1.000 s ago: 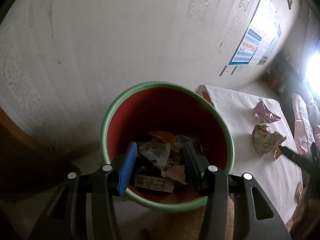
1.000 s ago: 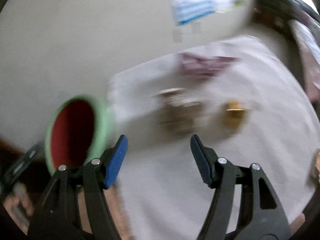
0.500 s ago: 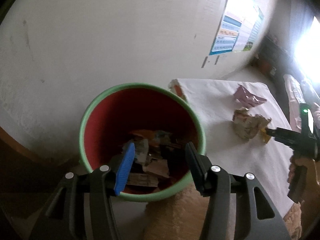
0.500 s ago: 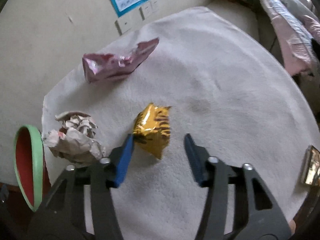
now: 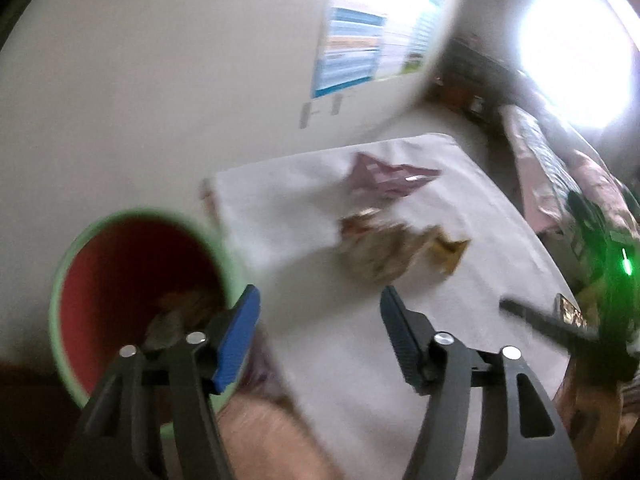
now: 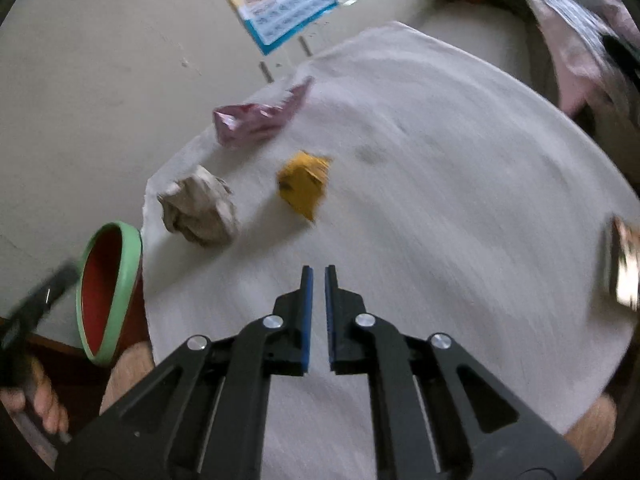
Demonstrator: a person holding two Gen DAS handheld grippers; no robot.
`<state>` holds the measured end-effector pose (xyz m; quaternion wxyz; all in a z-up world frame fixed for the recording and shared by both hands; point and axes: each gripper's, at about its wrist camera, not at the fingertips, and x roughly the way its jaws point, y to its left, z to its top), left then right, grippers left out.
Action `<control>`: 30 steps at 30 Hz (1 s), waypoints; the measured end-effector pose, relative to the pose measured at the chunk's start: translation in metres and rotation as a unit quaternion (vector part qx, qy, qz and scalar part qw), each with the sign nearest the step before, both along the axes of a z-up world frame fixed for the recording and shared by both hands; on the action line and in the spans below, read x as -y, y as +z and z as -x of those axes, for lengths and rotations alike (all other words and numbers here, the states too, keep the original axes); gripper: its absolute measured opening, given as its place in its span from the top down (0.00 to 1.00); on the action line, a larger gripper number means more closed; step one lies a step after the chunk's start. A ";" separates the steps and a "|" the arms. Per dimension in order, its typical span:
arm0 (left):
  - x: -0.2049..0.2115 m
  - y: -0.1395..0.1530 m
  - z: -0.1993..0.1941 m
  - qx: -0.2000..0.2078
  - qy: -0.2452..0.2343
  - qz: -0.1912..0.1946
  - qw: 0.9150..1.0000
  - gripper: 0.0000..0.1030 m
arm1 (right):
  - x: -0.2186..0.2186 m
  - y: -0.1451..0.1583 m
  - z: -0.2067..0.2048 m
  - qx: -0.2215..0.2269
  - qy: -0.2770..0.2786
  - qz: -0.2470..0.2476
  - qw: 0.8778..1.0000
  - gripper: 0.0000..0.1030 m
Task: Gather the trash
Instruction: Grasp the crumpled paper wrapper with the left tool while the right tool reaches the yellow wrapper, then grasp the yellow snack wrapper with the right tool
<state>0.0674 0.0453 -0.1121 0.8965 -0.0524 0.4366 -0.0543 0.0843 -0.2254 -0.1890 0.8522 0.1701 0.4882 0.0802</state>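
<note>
A green-rimmed bin [image 5: 120, 272] with a red inside and trash at its bottom stands left of the white-clothed table [image 5: 288, 216]. My left gripper [image 5: 319, 294] hangs over the table's near-left edge, empty, its jaws opening. On the cloth lie a pink wrapper [image 6: 260, 116], a crumpled paper ball [image 6: 200, 212] and a yellow wrapper [image 6: 304, 184]. My right gripper [image 6: 319, 270] is shut with nothing in it, a short way in front of the yellow wrapper. The left wrist view is blurred.
A shiny packet [image 6: 624, 268] lies at the table's right edge. A poster [image 6: 280, 4] hangs on the wall behind. Bedding [image 6: 580, 32] fills the far right. A person's knee [image 5: 260, 440] sits below the bin.
My left gripper swung right from above the bin to the table edge and its jaws widened. My right gripper closed empty and drew back from the yellow wrapper, which stayed on the cloth.
</note>
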 end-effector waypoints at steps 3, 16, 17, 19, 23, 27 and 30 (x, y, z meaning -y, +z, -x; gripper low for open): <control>0.038 -0.013 -0.030 -0.001 -0.048 -0.029 0.998 0.32 | 0.013 -0.012 0.021 -0.011 -0.022 -0.014 1.000 0.92; 0.064 -0.044 -0.069 -0.047 -0.055 -0.045 0.996 0.75 | 0.023 -0.031 0.032 -0.022 -0.022 -0.038 0.999 0.74; 0.058 -0.039 -0.062 -0.042 -0.052 -0.039 0.997 0.76 | 0.023 -0.031 0.030 -0.023 -0.023 -0.042 0.999 0.74; 0.049 -0.031 -0.048 -0.034 -0.046 -0.021 0.998 0.76 | 0.024 -0.029 0.021 -0.018 -0.025 -0.048 0.998 0.74; 0.029 -0.015 -0.013 -0.027 -0.028 0.008 0.999 0.76 | 0.018 -0.017 -0.004 0.006 -0.020 -0.029 0.999 0.61; 0.014 -0.009 0.016 -0.032 -0.008 0.029 0.999 0.76 | 0.003 -0.016 -0.039 0.004 -0.011 -0.012 1.000 0.53; 0.007 -0.004 0.034 -0.026 -0.001 0.023 0.999 0.75 | -0.010 -0.018 -0.064 -0.003 -0.006 0.004 1.000 0.53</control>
